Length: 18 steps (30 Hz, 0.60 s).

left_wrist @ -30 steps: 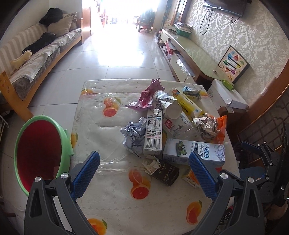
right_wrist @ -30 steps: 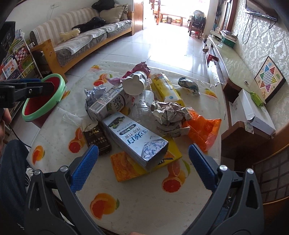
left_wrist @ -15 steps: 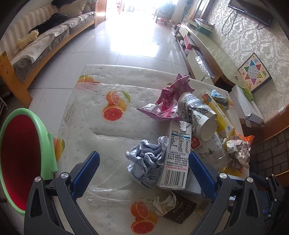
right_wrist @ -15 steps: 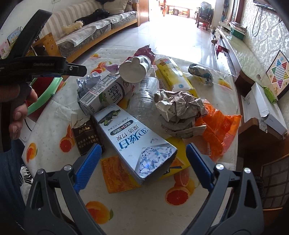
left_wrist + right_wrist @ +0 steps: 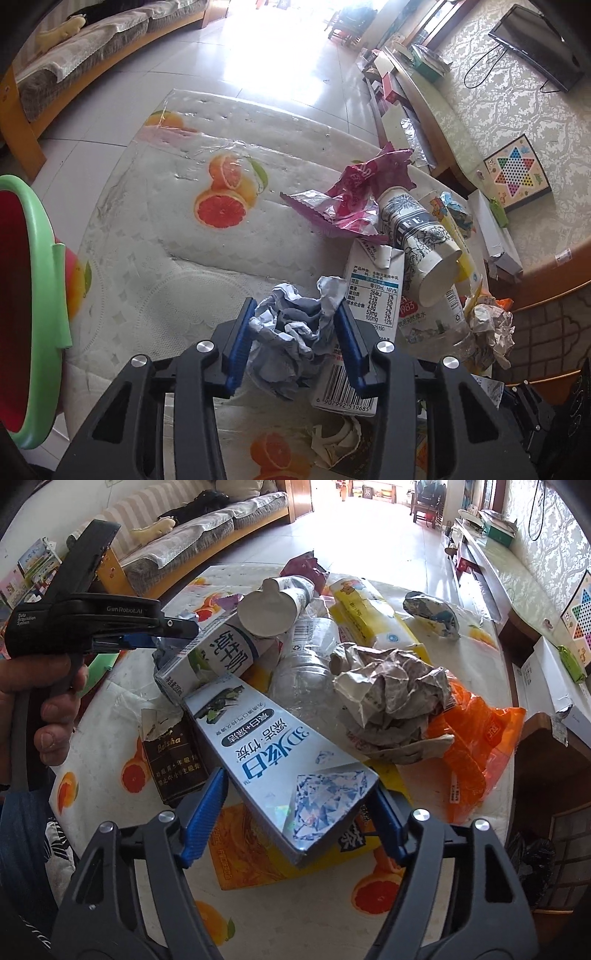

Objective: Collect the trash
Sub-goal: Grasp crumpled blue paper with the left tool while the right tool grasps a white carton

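The trash now has both tools on it. A second ago both jaws were wide; now the left gripper (image 5: 293, 334) jaws are closing on the crumpled paper ball (image 5: 291, 332). The right gripper (image 5: 297, 812) jaws are closing around the toothpaste box (image 5: 273, 753), so both can go to the red bin (image 5: 22, 306) at 9 o'clock.

From my remote station I see a long living room with a pale tiled floor (image 5: 258, 55), washed out at its far end by strong daylight (image 5: 291, 11). A wooden-framed sofa (image 5: 85, 48) with striped cushions and throws runs along the left wall; a dark bundle (image 5: 195, 504) and a cream soft toy (image 5: 155, 528) lie on it. Opposite it, damask-patterned wallpaper (image 5: 491, 103) covers the right wall, where a flat television (image 5: 539, 48) hangs with cables trailing. Below it runs a low, glossy-topped cabinet (image 5: 424, 107) stacked with books and boxes. A Chinese checkers board (image 5: 515, 173) leans against the wall beside white cartons (image 5: 554, 679). Chairs (image 5: 424, 498) stand near the bright opening.
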Available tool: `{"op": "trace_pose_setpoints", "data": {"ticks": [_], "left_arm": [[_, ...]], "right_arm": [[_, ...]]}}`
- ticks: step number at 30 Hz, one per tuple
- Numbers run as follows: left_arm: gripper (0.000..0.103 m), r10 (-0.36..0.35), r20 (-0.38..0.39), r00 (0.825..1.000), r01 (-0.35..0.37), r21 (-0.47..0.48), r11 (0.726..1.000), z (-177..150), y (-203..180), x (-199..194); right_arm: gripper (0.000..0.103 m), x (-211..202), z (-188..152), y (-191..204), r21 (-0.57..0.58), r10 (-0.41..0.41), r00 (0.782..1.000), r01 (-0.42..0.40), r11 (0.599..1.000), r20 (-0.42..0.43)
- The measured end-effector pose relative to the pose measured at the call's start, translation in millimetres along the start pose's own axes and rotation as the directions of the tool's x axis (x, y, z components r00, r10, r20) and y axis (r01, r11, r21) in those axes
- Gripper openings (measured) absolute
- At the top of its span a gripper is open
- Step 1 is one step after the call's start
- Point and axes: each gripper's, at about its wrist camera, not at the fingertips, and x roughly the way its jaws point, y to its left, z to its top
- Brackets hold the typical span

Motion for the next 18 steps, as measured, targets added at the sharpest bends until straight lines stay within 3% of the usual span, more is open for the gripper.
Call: {"op": "trace_pose_setpoints", "data": {"ticks": [3,11,18], "left_arm": [[0.035,-0.017,-0.011,1.0,0.017,-0.007,1.0,1.3,4.7,0.0],[0.029,0.005,0.024,1.0,-0.005,0.036,0.999,-1.5,6.6,-19.5],[0.029,0.008,0.066,0.998,-0.011,0.047,0.999,-5.0,8.0,-46.3]], "right_arm": [[0.068,-0.5,-0.4,-2.4,0.006,0.012,1.0,-0.012,1.0,0.0],[0.048,-14.2,-3.3,2.9,0.016,0.03,0.999,-0.03,0.999,0.019],[0.044,-32.6,-1.4,7.9,0.026,0.043,0.998,-0.044,0.999,0.05]]}}
